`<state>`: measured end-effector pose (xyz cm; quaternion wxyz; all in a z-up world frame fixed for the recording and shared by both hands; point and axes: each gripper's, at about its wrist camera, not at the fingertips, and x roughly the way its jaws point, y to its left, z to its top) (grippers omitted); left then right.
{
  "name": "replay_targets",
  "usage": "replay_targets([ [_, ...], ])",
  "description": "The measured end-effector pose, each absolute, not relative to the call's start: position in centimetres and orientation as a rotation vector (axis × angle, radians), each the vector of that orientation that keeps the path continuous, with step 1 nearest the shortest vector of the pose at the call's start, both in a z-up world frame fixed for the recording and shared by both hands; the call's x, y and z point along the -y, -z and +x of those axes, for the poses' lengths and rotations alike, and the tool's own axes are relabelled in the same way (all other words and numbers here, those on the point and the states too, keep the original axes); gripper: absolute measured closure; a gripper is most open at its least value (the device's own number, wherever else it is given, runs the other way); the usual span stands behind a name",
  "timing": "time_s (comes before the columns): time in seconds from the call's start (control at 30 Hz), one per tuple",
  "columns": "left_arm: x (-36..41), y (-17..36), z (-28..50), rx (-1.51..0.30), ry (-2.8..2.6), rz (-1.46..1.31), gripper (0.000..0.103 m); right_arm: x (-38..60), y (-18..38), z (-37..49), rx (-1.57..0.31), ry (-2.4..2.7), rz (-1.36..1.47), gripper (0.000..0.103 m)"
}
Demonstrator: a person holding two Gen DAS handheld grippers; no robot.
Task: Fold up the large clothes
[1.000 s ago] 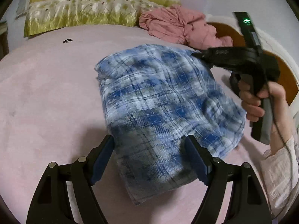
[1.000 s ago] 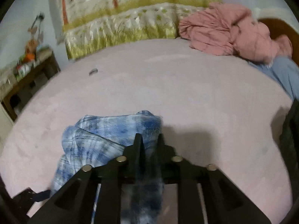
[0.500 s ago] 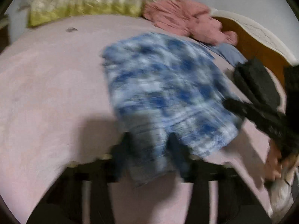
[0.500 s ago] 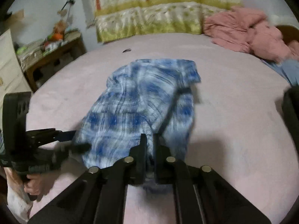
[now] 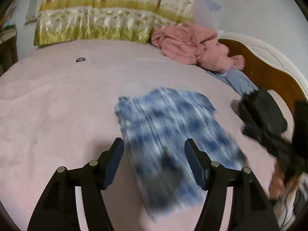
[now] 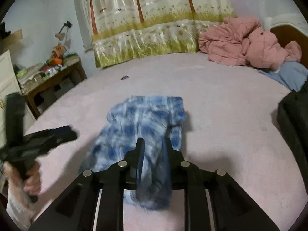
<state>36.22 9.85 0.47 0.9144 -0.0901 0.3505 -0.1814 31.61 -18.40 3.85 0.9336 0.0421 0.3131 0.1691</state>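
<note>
A blue and white plaid garment [image 5: 173, 134] lies folded on the pink bed [image 5: 57, 105], blurred by motion. My left gripper [image 5: 154, 146] is open, its fingers either side of the garment's near end, holding nothing. In the right wrist view the same garment [image 6: 146, 119] lies ahead, and my right gripper [image 6: 153, 144] has its fingers partly apart with the garment's near fold between them. The left gripper also shows at the left of the right wrist view [image 6: 63, 132], and the right gripper at the right edge of the left wrist view [image 5: 250, 130].
A crumpled pink quilt [image 5: 192, 44] and a blue pillow [image 5: 234, 80] lie at the bed's far right by the wooden headboard [image 5: 269, 73]. A dark folded item [image 6: 294, 127] sits at the right. A cluttered wooden side table [image 6: 52, 73] stands left. A small black hair tie [image 5: 80, 59] lies on the bed.
The left gripper closed on the garment's near end, then opened and drew back. The right gripper, shut on the cloth, pulled it nearer and its fingers have parted somewhat.
</note>
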Motion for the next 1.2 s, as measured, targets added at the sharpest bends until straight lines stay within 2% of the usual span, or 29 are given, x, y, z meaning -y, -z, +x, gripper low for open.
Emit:
replay_targets([
  [0.13,-11.6,2.9,43.5,-0.874,0.351,-0.342,0.039,17.9,-0.6,32.2,-0.740,-0.397,0.098,0.077],
  [0.23,-13.2,6.2,46.4,-0.917,0.391,-0.509,0.041,17.5,2.1,32.2,-0.793,-0.363,0.033,0.077],
  [0.27,-13.8,7.1,47.2,-0.920,0.388,-0.552,0.049,17.5,2.4,32.3,-0.801,-0.351,0.036,0.077],
  [0.3,-14.0,8.0,47.8,-0.921,0.419,-0.595,0.070,17.6,2.5,32.6,-0.804,-0.346,0.054,0.077],
  [0.37,-14.0,8.5,48.8,-0.920,0.505,-0.658,0.081,17.7,2.6,32.5,-0.798,-0.345,0.059,0.077],
  [0.4,-13.9,8.2,48.9,-0.900,0.520,-0.654,0.089,17.9,2.6,32.5,-0.796,-0.342,0.060,0.075],
  [0.5,-13.0,4.9,48.2,-0.795,0.555,-0.558,0.093,18.1,3.0,32.6,-0.799,-0.342,0.072,0.075],
  [0.6,-13.6,1.9,46.9,-0.697,0.559,-0.560,0.093,18.2,3.1,32.6,-0.797,-0.335,0.065,0.074],
  [0.73,-14.7,-0.6,45.9,-0.641,0.508,-0.529,0.091,18.1,3.4,32.5,-0.799,-0.331,0.078,0.060],
  [0.77,-14.6,-1.0,45.2,-0.642,0.503,-0.503,0.088,18.2,3.4,32.5,-0.794,-0.322,0.075,0.060],
  [0.8,-14.2,-1.3,44.5,-0.633,0.494,-0.469,0.077,18.3,3.2,32.3,-0.785,-0.321,0.076,0.060],
  [0.83,-13.8,-1.6,43.7,-0.624,0.486,-0.435,0.070,18.4,3.0,32.2,-0.771,-0.324,0.083,0.060],
  [0.87,-13.4,-1.7,42.4,-0.619,0.474,-0.398,0.057,18.5,2.7,32.1,-0.753,-0.324,0.089,0.060],
  [0.9,-12.9,-1.6,41.3,-0.623,0.469,-0.375,0.052,18.6,2.3,31.8,-0.729,-0.317,0.087,0.060],
  [1.07,-9.6,1.2,34.8,-0.691,0.471,-0.188,0.050,19.2,0.5,31.4,-0.640,-0.314,0.075,0.060],
  [1.17,-8.7,3.6,33.2,-0.743,0.477,-0.155,0.050,19.4,-0.8,32.9,-0.670,-0.380,0.121,0.060],
  [1.2,-8.4,4.3,32.9,-0.758,0.474,-0.149,0.050,19.3,-1.4,33.8,-0.691,-0.404,0.130,0.056],
])
